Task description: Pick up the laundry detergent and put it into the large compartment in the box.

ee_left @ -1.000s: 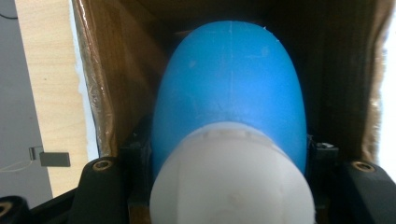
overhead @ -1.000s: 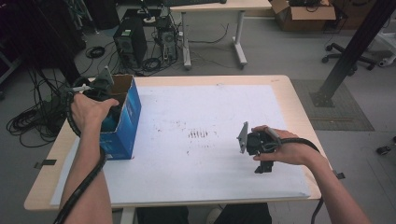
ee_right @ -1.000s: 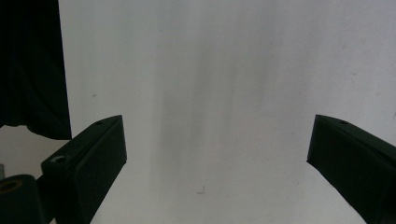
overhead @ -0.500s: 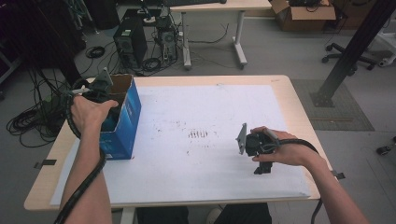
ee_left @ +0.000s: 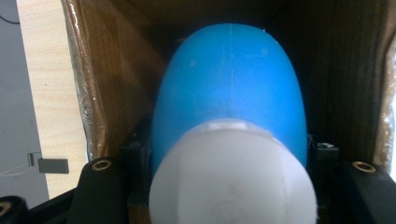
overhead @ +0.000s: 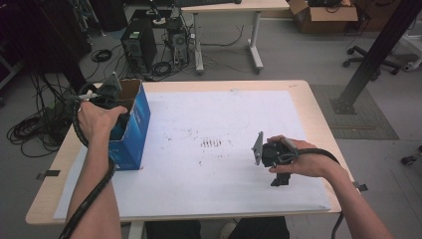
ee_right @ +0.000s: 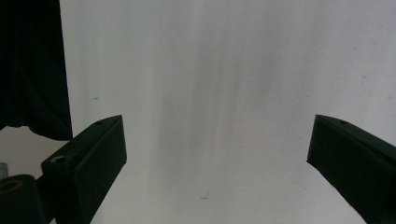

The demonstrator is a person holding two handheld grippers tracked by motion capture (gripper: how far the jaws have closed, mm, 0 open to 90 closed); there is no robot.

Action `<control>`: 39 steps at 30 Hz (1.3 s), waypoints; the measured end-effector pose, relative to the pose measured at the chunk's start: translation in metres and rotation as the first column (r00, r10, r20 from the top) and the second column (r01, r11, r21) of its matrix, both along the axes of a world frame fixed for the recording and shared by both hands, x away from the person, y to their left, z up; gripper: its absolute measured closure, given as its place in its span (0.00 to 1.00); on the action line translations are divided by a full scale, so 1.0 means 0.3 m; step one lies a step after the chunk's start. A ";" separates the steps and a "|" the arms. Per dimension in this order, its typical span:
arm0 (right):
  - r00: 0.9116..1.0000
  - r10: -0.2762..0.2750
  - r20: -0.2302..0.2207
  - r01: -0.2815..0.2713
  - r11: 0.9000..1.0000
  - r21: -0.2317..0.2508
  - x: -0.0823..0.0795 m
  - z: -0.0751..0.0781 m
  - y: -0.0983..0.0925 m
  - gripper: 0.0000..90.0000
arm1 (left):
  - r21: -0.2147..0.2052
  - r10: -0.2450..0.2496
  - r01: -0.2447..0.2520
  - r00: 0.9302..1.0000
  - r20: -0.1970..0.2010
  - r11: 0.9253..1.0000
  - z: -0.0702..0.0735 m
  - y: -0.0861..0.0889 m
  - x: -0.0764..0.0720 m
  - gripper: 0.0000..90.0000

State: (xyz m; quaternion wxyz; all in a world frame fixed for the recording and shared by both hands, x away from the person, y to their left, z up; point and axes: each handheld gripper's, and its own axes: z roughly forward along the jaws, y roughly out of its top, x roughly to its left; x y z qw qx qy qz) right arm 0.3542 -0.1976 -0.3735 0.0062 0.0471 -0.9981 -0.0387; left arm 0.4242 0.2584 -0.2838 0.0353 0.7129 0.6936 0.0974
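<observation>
We see almost nothing changed vs a sec ago: table (overhead: 303,94) w/ white sheet (overhead: 224,164), blue box (overhead: 133,127) at its left edge. Left gripper (ee_left: 229,154) is still down inside the box, jaws closed around a blue bottle w/ white cap (ee_left: 231,107). We judge a lift-out comes next. Right gripper (ee_right: 217,163) stays parked over the sheet, jaws wide apart, holding nothing.

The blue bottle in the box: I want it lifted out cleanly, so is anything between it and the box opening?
Nothing visible. The left tongs grip the bottle inside the box, whose top is open; the hand reaches in.
</observation>
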 end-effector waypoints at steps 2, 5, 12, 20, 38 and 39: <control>1.000 0.001 -0.001 -0.001 1.000 -0.001 0.000 0.000 -0.001 0.05 | -0.005 0.002 -0.002 1.000 0.004 1.000 -0.001 0.004 -0.002 0.42; 1.000 0.000 -0.001 0.000 1.000 -0.002 0.000 0.000 -0.002 0.05 | -0.006 0.001 -0.001 1.000 0.006 1.000 0.000 0.004 -0.004 0.42; 1.000 0.001 -0.001 -0.001 1.000 -0.001 -0.002 -0.001 -0.001 0.05 | -0.005 -0.003 0.003 1.000 0.003 1.000 -0.001 0.002 -0.003 0.42; 1.000 -0.005 -0.003 0.005 1.000 -0.002 -0.001 -0.003 -0.006 0.05 | -0.004 -0.013 0.013 1.000 -0.003 1.000 0.000 -0.003 0.001 0.41; 1.000 -0.009 -0.004 0.009 1.000 -0.002 0.000 -0.006 -0.013 0.05 | 0.011 -0.024 0.024 1.000 0.002 1.000 0.036 -0.015 0.012 0.33; 1.000 -0.009 -0.005 0.009 1.000 -0.002 -0.001 -0.005 -0.013 0.05 | 0.012 -0.020 0.020 1.000 0.004 1.000 0.041 -0.014 0.012 0.32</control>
